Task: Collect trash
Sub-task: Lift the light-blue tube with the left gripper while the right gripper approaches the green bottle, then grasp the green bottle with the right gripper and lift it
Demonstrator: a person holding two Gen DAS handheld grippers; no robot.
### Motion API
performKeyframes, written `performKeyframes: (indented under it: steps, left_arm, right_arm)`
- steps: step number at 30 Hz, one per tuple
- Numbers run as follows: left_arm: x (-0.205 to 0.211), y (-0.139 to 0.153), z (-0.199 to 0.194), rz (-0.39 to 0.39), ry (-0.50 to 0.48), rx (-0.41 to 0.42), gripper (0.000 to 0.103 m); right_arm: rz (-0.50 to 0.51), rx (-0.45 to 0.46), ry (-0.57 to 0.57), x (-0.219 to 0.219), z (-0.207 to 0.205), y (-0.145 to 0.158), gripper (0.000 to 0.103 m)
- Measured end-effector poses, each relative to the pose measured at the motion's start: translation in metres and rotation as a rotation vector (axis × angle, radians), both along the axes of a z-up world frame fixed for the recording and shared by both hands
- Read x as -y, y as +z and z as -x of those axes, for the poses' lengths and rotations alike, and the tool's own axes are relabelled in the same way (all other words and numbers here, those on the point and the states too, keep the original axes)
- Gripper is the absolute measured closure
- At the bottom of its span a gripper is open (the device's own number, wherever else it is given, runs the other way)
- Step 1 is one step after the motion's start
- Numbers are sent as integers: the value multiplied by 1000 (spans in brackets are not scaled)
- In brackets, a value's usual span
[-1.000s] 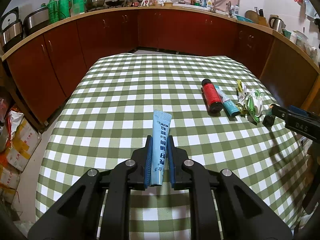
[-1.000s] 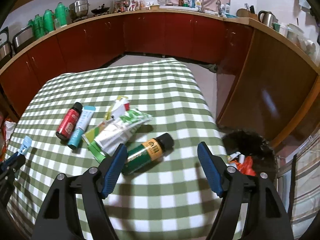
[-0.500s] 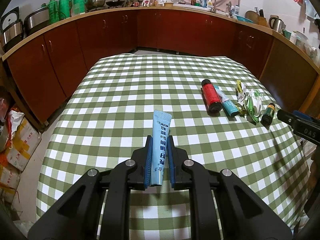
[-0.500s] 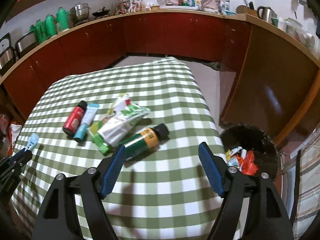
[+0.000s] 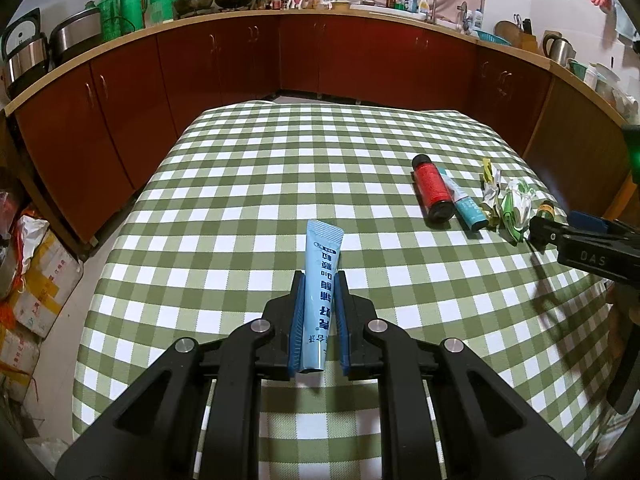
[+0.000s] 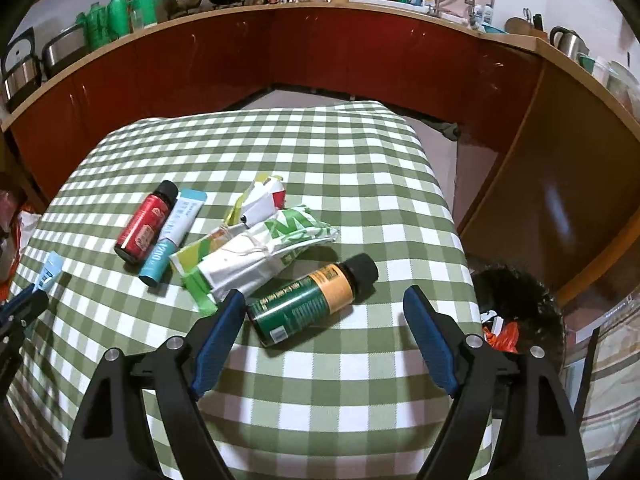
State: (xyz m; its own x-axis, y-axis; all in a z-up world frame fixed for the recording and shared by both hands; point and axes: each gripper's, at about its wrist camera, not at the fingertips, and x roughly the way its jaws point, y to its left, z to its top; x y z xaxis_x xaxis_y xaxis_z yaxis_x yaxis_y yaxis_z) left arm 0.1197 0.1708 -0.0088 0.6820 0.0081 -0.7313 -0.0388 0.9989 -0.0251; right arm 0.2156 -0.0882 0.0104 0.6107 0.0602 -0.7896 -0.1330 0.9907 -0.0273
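Note:
My left gripper (image 5: 319,276) is shut on a light blue tube (image 5: 322,276), held above the green checked tablecloth (image 5: 256,184). My right gripper (image 6: 324,298) is open and hovers over a green bottle with an orange label (image 6: 310,300), which lies on its side between the fingers' line. Beside it lie crumpled green and white wrappers (image 6: 256,252), a teal tube (image 6: 174,236) and a red bottle (image 6: 146,222). In the left wrist view the red bottle (image 5: 432,192), teal tube (image 5: 466,206) and wrappers (image 5: 512,204) sit at the right, with the right gripper's tip (image 5: 538,232) beside them.
A black bin (image 6: 520,304) holding orange and white trash stands on the floor past the table's right edge. Red-brown kitchen cabinets (image 5: 360,60) ring the table. Cardboard boxes and bags (image 5: 28,276) lie on the floor at left.
My right gripper has moved forward and lower toward the green bottle, which now looks larger. The left gripper keeps holding the blue tube in the same place.

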Motion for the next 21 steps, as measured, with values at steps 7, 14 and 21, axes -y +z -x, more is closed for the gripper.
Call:
performKeyframes:
  steps: [7, 14, 21]
  left_arm:
    - [2, -1, -1, -4, -1, 0, 89]
    - [9, -2, 1, -5, -10, -5, 89]
    - [16, -2, 4, -4, -19, -4, 89]
  right_arm:
    - [-61, -38, 33, 7, 2, -7, 61]
    - [-71, -37, 36, 15, 15, -6, 70]
    - [-85, -40, 41, 26, 32, -6, 71]
